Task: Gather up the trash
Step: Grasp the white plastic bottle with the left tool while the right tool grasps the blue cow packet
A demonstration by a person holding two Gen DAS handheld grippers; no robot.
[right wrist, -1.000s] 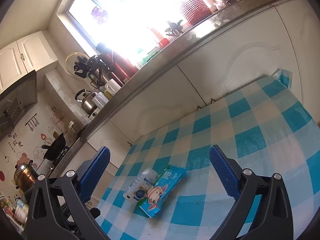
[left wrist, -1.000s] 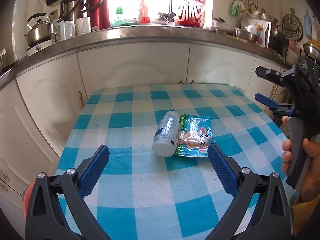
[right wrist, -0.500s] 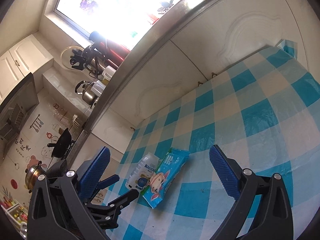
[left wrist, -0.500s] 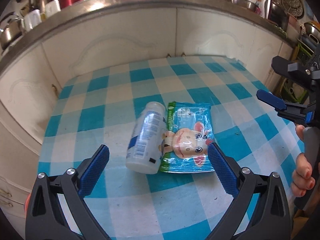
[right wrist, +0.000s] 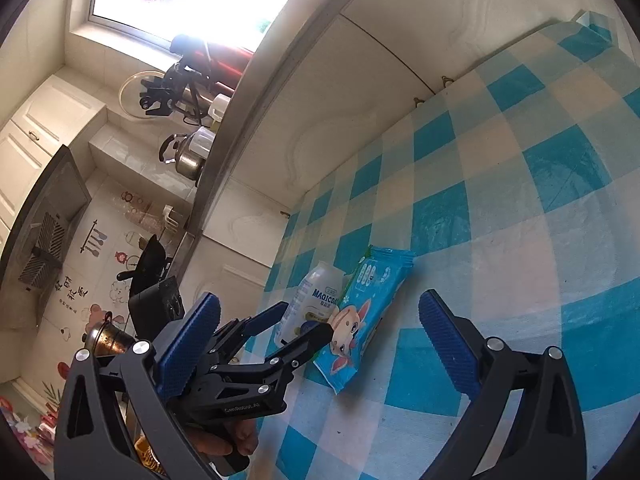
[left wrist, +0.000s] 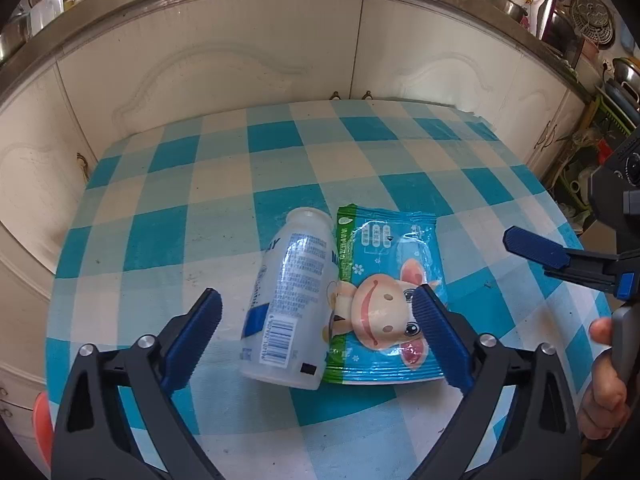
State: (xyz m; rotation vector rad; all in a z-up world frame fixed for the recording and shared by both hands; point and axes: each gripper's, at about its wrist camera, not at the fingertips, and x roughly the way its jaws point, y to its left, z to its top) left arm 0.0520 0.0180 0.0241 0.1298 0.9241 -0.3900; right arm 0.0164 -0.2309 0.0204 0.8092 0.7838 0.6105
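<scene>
Two pieces of trash lie side by side on the checked tabletop (left wrist: 160,216), and the left gripper (left wrist: 318,312) is right over them. Its blue fingers (left wrist: 196,332) stand wide apart, and they have just been easing inward a touch, with nothing pressed between the pads. Between those fingers lies the white bottle (left wrist: 288,304), on its side, its base towards the gripper and its neck pointing away. It sits nearer the left-hand finger but is clear of it. Touching the bottle's right side is the teal wipes packet (left wrist: 384,264), lying flat with its cartoon face up; the right-hand finger overlaps the packet's right half in this view, and whether it touches I cannot tell.

Over to the right gripper (right wrist: 320,320): its fingers are spread wide too, gripping nothing. From its camera the bottle (right wrist: 316,296) and packet (right wrist: 372,292) lie ahead, left of centre, and the left gripper (right wrist: 296,324) pokes in from the lower left with its tips on either side of the bottle's base. In the left wrist view a hand (left wrist: 604,392) holds the right gripper's handle at the right edge.
</scene>
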